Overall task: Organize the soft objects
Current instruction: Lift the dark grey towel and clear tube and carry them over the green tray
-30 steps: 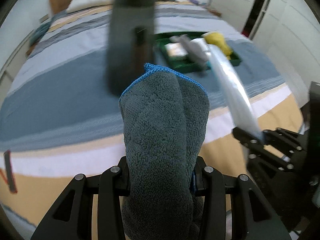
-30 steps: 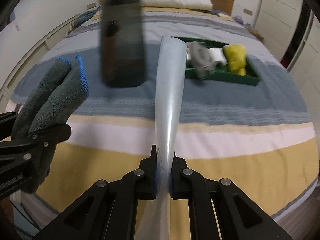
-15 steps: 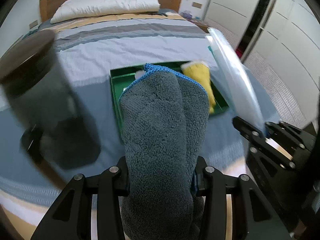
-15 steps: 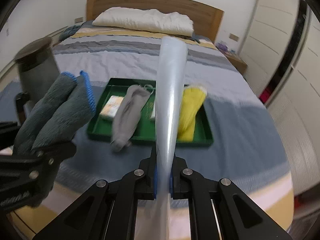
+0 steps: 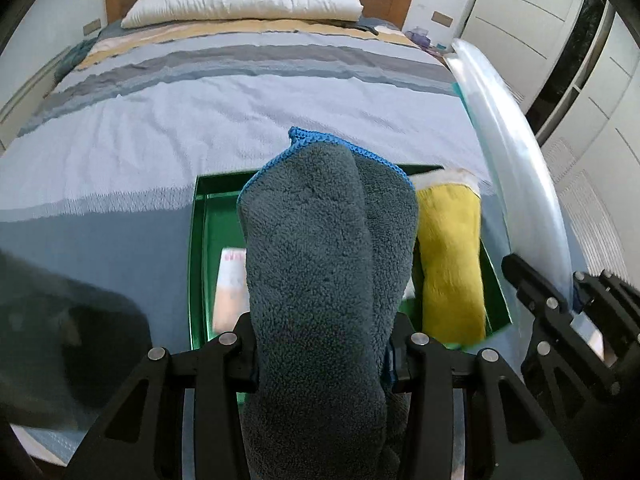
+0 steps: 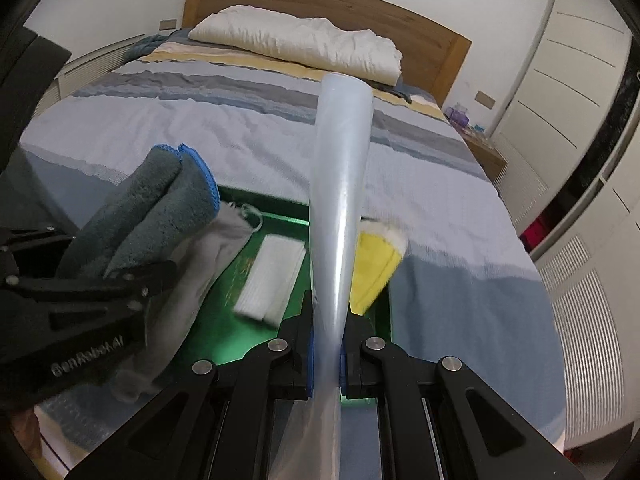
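- Bedroom, striped bed [image 5: 168,128] filling both wrist views, seen from its foot end.
- Nearest, in the left wrist view: left claw [image 5: 324,344] clamped on a folded grey towel [image 5: 320,264] with blue edging, standing up between the pads and hiding the middle of the scene.
- Same towel seen in the right wrist view at left [image 6: 152,216], poking up out of the left claw [image 6: 120,276].
- Nearest, in the right wrist view: right claw [image 6: 326,356] pressed together on a thin, pale, translucent bag [image 6: 340,208], rising stiffly from the pads.
- Same bag at the right edge of the left wrist view [image 5: 516,168], gripped by the right claw [image 5: 568,292].
- Just beyond both claws: green tray [image 5: 196,248] lying flat on the bed's blue band.
- Inside the tray, left to right: grey cloth [image 6: 200,272] spilling over the near rim, white pack [image 6: 272,276] blurred, yellow cloth [image 5: 448,260] along the right side.
- Also in the tray's left part, in the left wrist view: a pale packet [image 5: 230,288], blurred, partly behind the towel.
- Farther back: white pillow [image 6: 300,40] against a wooden headboard [image 6: 432,40].
- Right of the bed: white wardrobe doors [image 6: 560,80].
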A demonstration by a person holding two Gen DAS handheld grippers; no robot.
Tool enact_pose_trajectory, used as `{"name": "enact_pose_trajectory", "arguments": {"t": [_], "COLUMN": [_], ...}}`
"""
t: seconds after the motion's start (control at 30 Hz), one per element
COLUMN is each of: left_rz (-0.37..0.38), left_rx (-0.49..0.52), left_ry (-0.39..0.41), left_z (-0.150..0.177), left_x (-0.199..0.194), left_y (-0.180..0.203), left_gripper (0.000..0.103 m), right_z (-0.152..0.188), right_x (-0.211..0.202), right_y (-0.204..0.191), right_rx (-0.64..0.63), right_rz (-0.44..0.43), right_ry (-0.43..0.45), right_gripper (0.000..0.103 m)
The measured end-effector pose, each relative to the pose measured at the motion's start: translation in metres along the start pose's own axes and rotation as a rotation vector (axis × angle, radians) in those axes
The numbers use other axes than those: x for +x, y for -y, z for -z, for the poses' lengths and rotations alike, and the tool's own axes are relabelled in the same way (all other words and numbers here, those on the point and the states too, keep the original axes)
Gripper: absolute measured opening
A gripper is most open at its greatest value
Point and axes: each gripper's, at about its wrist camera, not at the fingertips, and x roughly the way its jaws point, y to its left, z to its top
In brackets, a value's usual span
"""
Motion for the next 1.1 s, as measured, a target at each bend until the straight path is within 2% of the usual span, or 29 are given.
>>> {"name": "enact_pose_trajectory", "arguments": {"t": [0.17, 0.4, 1.1], "left_rz": [-0.033, -0.072, -0.1], "left_rx": [0.004, 0.007, 0.012], "left_ry": [0.012, 0.023, 0.028], "left_z": [-0.008, -0.013, -0.024], "left_x": [0.01, 0.02, 0.033], "left_y": [0.006, 0.008, 0.013], "left_gripper": [0.038, 0.038, 0.038], "right_z": [-0.017, -0.029, -0.036], "right_x": [0.036, 0.063, 0.09], "right_y": [0.015, 0.023, 0.029], "right_rx": [-0.001, 0.028, 0.022], "right_rz": [-0.005, -0.025, -0.025], "right_ry": [0.002, -0.018, -0.05], "right_gripper": [0.008, 0.008, 0.008]}}
